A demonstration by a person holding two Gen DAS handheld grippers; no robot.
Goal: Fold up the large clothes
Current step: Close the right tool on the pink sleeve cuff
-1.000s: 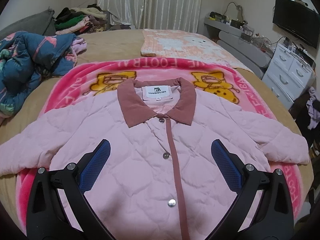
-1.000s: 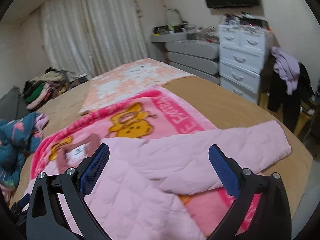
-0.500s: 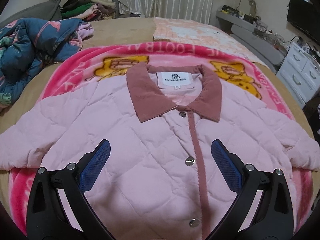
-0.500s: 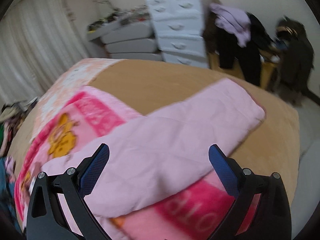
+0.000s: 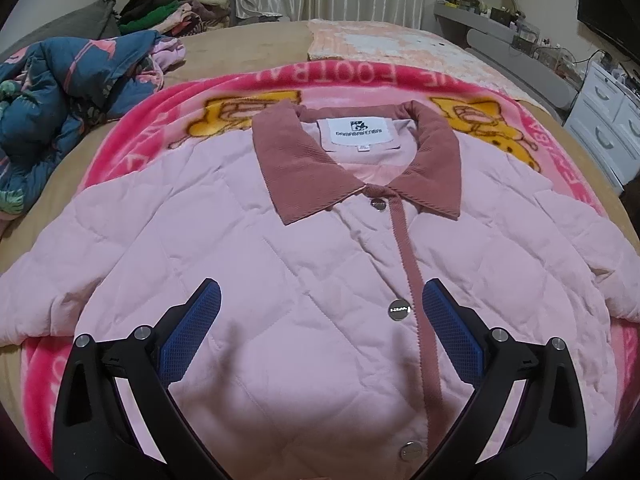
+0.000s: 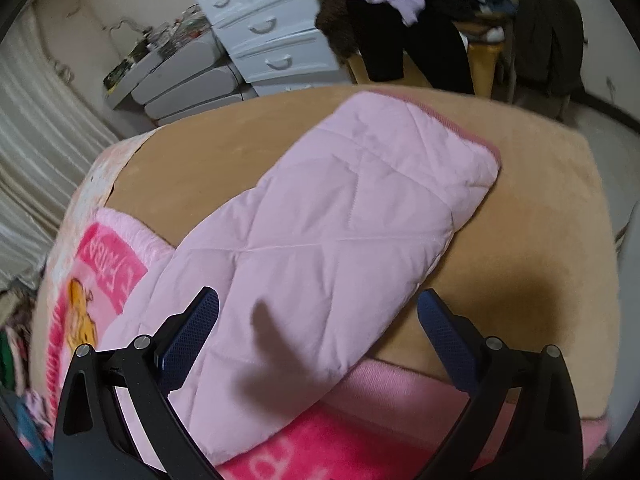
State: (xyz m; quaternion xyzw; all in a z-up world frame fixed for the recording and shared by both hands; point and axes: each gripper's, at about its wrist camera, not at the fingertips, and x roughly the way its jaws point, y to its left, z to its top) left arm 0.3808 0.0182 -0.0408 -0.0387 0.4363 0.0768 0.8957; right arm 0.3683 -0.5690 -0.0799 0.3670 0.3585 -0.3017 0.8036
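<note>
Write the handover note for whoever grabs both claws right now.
Left claw: open, empty, above the chest of the pink jacket.
Right claw: open, empty, over the jacket's sleeve.
Jacket lies flat, front up, snapped shut, on the pink blanket on the bed; that sleeve is spread out toward the bed edge.
Done: laid out. Left: every fold, likely starting with that sleeve.

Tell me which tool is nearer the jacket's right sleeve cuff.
Right. The right tool hangs open over that sleeve, pointing toward its cuff. The left tool hangs open over the jacket chest beside the button placket, well away from it.
</note>
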